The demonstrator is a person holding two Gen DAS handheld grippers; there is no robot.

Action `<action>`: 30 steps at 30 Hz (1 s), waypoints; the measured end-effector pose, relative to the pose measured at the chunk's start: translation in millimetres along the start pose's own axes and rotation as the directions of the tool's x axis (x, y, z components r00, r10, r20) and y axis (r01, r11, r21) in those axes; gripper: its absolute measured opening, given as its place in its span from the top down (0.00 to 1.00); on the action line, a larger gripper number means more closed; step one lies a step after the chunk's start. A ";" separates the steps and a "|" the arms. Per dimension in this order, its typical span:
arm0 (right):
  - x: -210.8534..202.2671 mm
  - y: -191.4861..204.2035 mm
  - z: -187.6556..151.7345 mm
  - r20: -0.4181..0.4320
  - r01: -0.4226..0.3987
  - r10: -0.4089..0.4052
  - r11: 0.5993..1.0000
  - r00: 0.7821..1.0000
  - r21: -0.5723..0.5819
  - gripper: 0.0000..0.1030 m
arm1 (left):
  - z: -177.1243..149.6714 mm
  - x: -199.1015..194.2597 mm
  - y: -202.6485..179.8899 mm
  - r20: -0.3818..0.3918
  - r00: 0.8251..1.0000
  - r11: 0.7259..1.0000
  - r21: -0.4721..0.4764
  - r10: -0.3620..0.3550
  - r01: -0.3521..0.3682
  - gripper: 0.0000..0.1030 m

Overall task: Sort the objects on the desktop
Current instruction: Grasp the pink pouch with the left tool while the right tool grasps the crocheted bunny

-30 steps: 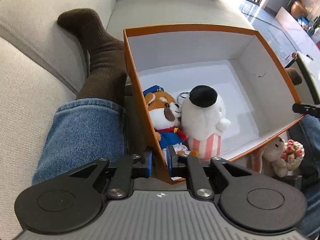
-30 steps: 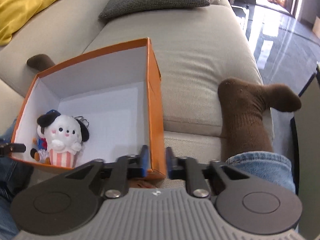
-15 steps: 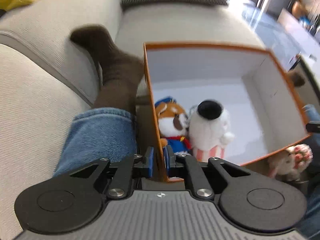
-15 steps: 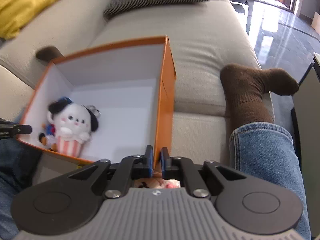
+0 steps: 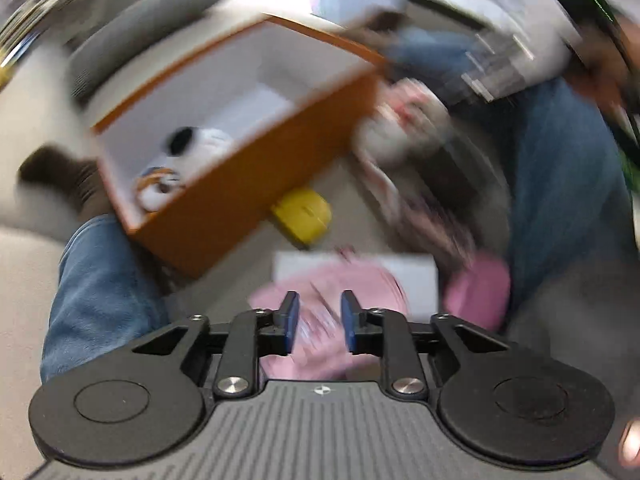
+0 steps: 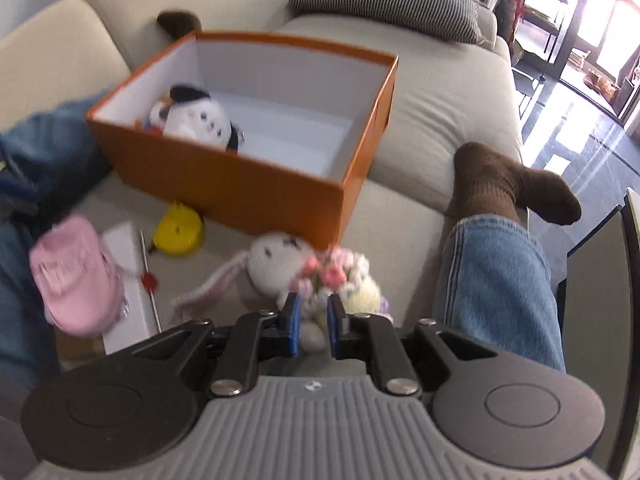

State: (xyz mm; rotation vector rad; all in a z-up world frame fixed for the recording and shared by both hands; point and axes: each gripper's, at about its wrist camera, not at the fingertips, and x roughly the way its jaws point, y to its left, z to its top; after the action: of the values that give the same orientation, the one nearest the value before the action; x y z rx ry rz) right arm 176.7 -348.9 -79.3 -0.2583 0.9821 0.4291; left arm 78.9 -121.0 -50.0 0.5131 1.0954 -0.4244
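Bunny plush [image 6: 276, 264] just beyond right tongs [image 6: 313, 322], opening, nothing between; left tongs [image 5: 319, 322] opening over pink plush [image 5: 332, 300].

Left gripper [image 5: 319, 322] and right gripper [image 6: 312, 327] pointing downward; jaws opening, empty

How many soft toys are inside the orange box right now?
2: a white toy and a smaller brown-faced toy behind it, both at the left end of the box. Others could be hidden.
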 end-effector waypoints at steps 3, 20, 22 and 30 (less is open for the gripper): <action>2.6 -0.8 -4.2 -0.005 -0.001 0.001 1.000 1.000 -0.026 0.74 | -14.3 7.2 -20.4 -0.055 0.998 0.990 0.138 0.013 -0.005 0.53; 21.6 6.6 -1.7 -0.025 0.014 -0.019 0.976 1.000 -0.218 0.62 | -32.4 60.9 -45.6 -0.092 0.982 0.911 0.397 0.165 -0.116 0.67; 22.8 9.0 3.1 -0.030 0.018 -0.027 0.964 0.999 -0.264 0.57 | -26.7 55.5 -36.6 -0.088 0.986 0.936 0.336 0.140 -0.103 0.71; 58.2 -4.5 26.0 -0.166 -0.077 0.021 0.938 0.986 -0.338 0.36 | 3.4 28.4 32.4 0.008 0.999 0.989 -0.137 -0.051 0.052 0.77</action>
State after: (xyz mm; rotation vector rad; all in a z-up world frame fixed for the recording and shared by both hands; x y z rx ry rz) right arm 226.1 -328.9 -114.5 -0.5932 1.0703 0.6343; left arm 111.0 -99.0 -68.8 0.3625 1.1270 -0.3919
